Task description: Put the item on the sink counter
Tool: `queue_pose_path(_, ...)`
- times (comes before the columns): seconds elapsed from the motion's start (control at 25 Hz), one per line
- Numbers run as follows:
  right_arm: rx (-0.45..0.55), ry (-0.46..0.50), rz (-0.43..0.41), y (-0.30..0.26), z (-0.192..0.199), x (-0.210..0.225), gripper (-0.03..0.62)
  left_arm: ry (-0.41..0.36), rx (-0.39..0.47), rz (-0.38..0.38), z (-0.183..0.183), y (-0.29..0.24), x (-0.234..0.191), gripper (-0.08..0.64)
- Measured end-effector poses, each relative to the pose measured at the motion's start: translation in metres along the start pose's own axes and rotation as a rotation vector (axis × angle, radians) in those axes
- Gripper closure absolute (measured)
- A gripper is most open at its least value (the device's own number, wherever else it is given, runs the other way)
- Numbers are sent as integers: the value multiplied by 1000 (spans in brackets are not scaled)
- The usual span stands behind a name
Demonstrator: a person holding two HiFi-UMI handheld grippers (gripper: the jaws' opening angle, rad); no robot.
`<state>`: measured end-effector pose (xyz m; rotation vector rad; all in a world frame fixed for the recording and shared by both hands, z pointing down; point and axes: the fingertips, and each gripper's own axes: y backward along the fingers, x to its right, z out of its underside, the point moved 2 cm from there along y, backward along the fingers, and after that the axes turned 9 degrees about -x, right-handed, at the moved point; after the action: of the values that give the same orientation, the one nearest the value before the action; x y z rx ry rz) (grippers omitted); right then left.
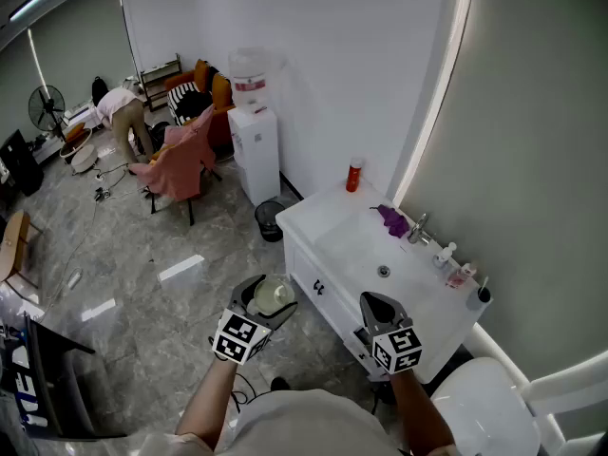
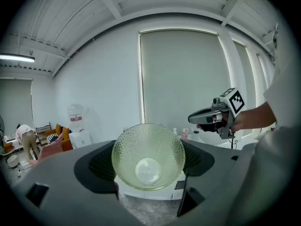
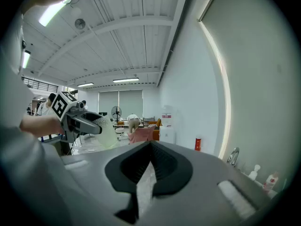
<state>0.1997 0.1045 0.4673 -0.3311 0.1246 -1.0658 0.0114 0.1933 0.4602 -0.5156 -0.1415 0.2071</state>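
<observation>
Pale green dimpled glass bowl gripped in wide-set fingers of left gripper, over floor short of white sink desk. Right gripper fingers closed, empty. Carry step in hand; next move likely: swing bowl over bare desk, lower level.

Sink counter: front edge bare along whole length, far end flat and bare, open from floor side. Basin sunk mid-counter. Back edge against wall crowded: red bottle at far back corner, purple cloth, faucet, small bottles toward near end.
</observation>
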Motion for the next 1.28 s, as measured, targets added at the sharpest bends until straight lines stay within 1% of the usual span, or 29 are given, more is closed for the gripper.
queue_pose_path(0.6,-7,-12,14,-18,-5,-8,583,3,3,14,3,0,-20,167)
queue_pose_path(0.92,-22,-26,30,-39,-2,-14,582,7,3,26,13,-2,-39,166)
queue_pose_path(1.28,-37,-33,53,-64,-2,-36,581,12,-9,55,33,2,-69,166)
